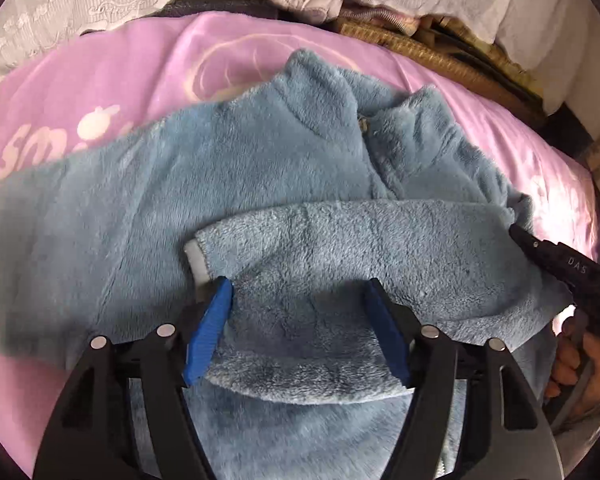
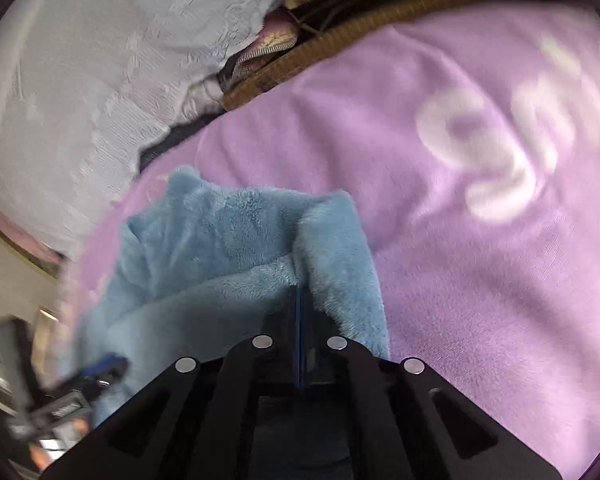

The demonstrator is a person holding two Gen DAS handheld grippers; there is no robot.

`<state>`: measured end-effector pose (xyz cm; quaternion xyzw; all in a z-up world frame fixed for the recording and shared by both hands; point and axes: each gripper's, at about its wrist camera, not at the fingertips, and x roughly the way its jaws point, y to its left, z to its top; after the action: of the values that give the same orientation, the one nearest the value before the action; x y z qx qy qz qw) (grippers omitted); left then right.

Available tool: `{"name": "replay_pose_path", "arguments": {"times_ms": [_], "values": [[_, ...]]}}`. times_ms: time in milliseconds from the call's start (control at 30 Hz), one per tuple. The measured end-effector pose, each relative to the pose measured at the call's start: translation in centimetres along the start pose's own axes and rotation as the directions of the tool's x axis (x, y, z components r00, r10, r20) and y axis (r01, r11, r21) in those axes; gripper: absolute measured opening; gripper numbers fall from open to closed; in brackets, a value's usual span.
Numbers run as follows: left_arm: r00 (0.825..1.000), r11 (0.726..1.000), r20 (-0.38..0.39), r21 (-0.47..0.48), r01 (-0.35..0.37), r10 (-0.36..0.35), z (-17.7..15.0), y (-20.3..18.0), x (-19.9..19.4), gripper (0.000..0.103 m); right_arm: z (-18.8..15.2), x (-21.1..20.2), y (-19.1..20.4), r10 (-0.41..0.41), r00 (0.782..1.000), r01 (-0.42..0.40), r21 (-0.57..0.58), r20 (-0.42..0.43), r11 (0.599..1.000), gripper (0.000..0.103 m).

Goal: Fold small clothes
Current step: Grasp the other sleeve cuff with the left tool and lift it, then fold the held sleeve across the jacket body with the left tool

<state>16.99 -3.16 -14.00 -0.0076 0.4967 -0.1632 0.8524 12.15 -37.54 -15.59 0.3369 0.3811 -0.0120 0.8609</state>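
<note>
A small blue fleece jacket [image 1: 260, 168] lies on a pink printed sheet [image 1: 148, 68], collar away from me. One sleeve [image 1: 340, 240] is folded across its front, its pale cuff at the left. My left gripper [image 1: 300, 292] is open, its blue pads [image 1: 212, 320] straddling the folded fleece without pinching it. My right gripper [image 2: 300, 300] is shut on the jacket's fleece edge [image 2: 324, 248]; it shows in the left wrist view [image 1: 516, 232] at the sleeve's right end. The left gripper appears blurred in the right wrist view [image 2: 104, 368].
White lace bedding [image 1: 100, 8] and a woven mat edge [image 1: 440, 56] border the far side of the sheet. The same bedding [image 2: 80, 80] shows at the left in the right wrist view, with pink sheet [image 2: 480, 240] to the right.
</note>
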Motion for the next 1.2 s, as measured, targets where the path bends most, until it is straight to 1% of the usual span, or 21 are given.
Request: {"name": "replay_pose_path", "arguments": {"times_ms": [33, 67, 100, 133, 233, 267, 300, 333, 367, 400, 433, 500, 600, 700, 767, 833, 933, 1000, 1033, 1133, 1200], "values": [[1.0, 1.0, -0.001, 0.012, -0.016, 0.016, 0.0, -0.3, -0.3, 0.067, 0.1, -0.5, -0.4, 0.013, 1.0, -0.013, 0.032, -0.003, 0.999, 0.0], [1.0, 1.0, 0.002, 0.012, -0.022, 0.022, 0.0, -0.5, -0.6, 0.067, 0.0, -1.6, 0.1, -0.027, 0.999, 0.027, 0.01, 0.029, 1.0, 0.0], [1.0, 1.0, 0.012, 0.005, -0.016, 0.016, -0.2, -0.5, -1.2, 0.067, -0.4, -2.9, 1.1, -0.062, 0.995, 0.065, -0.038, 0.075, 0.997, 0.006], [1.0, 1.0, 0.027, 0.0, 0.005, -0.005, -0.4, -0.5, -2.0, 0.067, -0.9, -3.9, 2.1, -0.064, 0.993, 0.073, -0.087, 0.101, 0.994, 0.006], [0.994, 0.998, 0.092, 0.0, 0.062, -0.062, -1.3, -0.3, -4.8, 0.073, -2.7, -6.3, 4.6, 0.022, 0.997, -0.006, -0.199, 0.079, 0.98, 0.006], [0.994, 0.999, 0.1, -0.003, 0.05, -0.049, -1.6, 0.0, -5.1, 0.084, -3.7, -6.7, 5.4, 0.011, 0.997, 0.008, -0.248, 0.074, 0.969, 0.006], [0.995, 0.999, 0.093, -0.009, 0.031, -0.03, -1.8, 0.4, -4.9, 0.088, -4.5, -6.5, 5.8, -0.015, 0.998, 0.031, -0.287, 0.058, 0.957, 0.006], [0.999, 1.0, 0.05, -0.023, 0.006, -0.005, -2.1, 1.0, -3.7, 0.088, -5.4, -5.8, 5.8, -0.057, 0.998, 0.063, -0.311, 0.029, 0.948, 0.003], [1.0, 0.999, -0.011, -0.045, -0.011, 0.01, -2.3, 1.7, -2.1, 0.088, -6.3, -4.3, 5.0, -0.109, 0.994, 0.099, -0.31, -0.016, 0.945, 0.001], [0.999, 0.998, -0.044, -0.064, -0.007, 0.004, -2.3, 2.1, -1.0, 0.09, -7.0, -3.1, 3.8, -0.107, 0.993, 0.088, -0.294, -0.049, 0.952, 0.0], [1.0, 0.998, -0.021, -0.069, 0.001, -0.003, -2.3, 2.2, -1.4, 0.09, -7.0, -3.1, 3.1, -0.067, 0.997, 0.052, -0.268, -0.045, 0.962, 0.0], [1.0, 0.997, 0.012, -0.075, 0.004, -0.003, -2.3, 2.2, -2.9, 0.089, -6.4, -4.0, 3.3, -0.075, 0.997, 0.063, -0.25, -0.037, 0.966, 0.0], [0.997, 0.993, 0.079, -0.12, 0.016, -0.006, -2.9, 3.9, -5.8, 0.089, -7.7, -5.8, 3.8, -0.07, 0.997, 0.075, -0.28, 0.028, 0.957, 0.01], [0.993, 0.972, 0.115, -0.236, 0.026, 0.001, -3.5, 8.5, -8.1, 0.089, -8.1, -6.8, 4.0, -0.034, 0.998, 0.048, -0.292, 0.051, 0.955, 0.034], [0.992, 0.935, 0.12, -0.353, -0.003, 0.048, -4.5, 12.9, -9.1, 0.089, -8.1, -6.8, 4.0, -0.021, 0.998, 0.037, -0.3, 0.054, 0.953, 0.038], [0.991, 0.857, 0.11, -0.516, -0.006, 0.073, -5.8, 18.0, -9.9, 0.09, -8.1, -6.9, 3.7, -0.012, 0.999, 0.026, -0.296, 0.049, 0.955, 0.039], [0.986, 0.724, 0.167, -0.679, 0.123, -0.01, -8.0, 24.6, -10.5, 0.09, -8.1, -7.4, 3.3, 0.017, 0.998, -0.001, -0.268, 0.058, 0.963, 0.039], [0.975, 0.665, 0.218, -0.721, 0.195, -0.049, -8.9, 27.0, -11.1, 0.089, -8.1, -7.9, 3.2, 0.024, 0.996, -0.002, -0.256, 0.082, 0.967, 0.039], [0.968, 0.639, 0.243, -0.736, 0.221, -0.054, -9.0, 28.1, -11.1, 0.089, -8.2, -8.2, 3.2, 0.024, 0.995, 0.001, -0.253, 0.094, 0.967, 0.039], [0.965, 0.608, 0.263, -0.762, 0.222, -0.023, -8.1, 30.4, -10.7, 0.087, -8.1, -8.5, 3.0, 0.029, 0.994, -0.001, -0.247, 0.109, 0.969, 0.039], [0.961, 0.575, 0.275, -0.782, 0.239, -0.025, -7.7, 31.8, -10.2, 0.078, -8.0, -8.4, 2.8, 0.035, 0.994, -0.009, -0.24, 0.104, 0.971, 0.039]]}}
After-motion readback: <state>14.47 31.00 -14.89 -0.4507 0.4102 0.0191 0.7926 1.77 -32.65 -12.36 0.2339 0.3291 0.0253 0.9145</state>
